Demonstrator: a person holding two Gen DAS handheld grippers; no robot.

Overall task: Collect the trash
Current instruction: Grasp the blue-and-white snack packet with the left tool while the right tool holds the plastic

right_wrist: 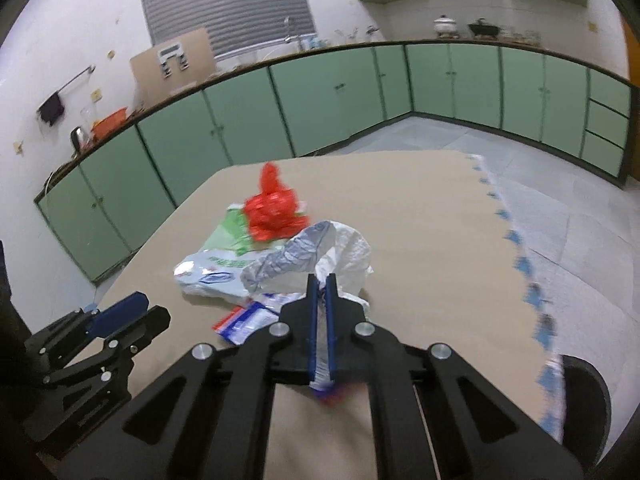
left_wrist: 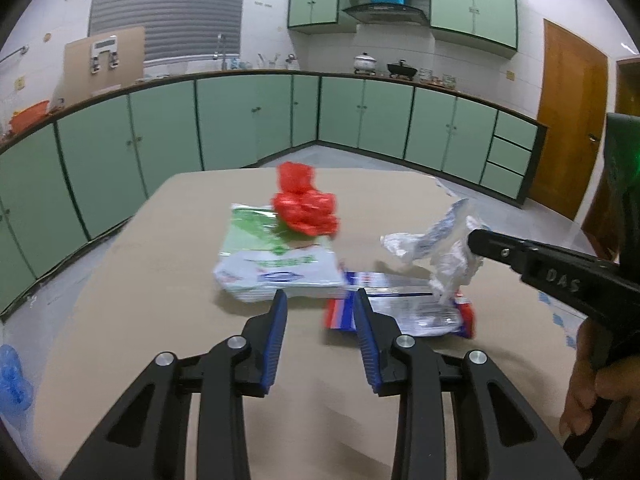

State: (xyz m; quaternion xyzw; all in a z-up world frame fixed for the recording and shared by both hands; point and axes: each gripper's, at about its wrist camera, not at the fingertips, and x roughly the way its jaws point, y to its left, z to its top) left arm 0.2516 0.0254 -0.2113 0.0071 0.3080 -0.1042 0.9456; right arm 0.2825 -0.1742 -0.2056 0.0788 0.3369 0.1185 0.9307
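Tabletop (right_wrist: 420, 208): crumpled white plastic wrapper (right_wrist: 344, 256)

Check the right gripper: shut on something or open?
Shut on the white plastic wrapper. The right gripper has its blue pads nearly together with crumpled film pinched between them; the left wrist view shows the wrapper lifted off the table.

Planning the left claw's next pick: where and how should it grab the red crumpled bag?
Grip the upright twisted tuft on top of the red bag. It sticks up clear of the green-and-white packet it rests on. Come from above and the near side with the left claw, so it doesn't catch the packet.
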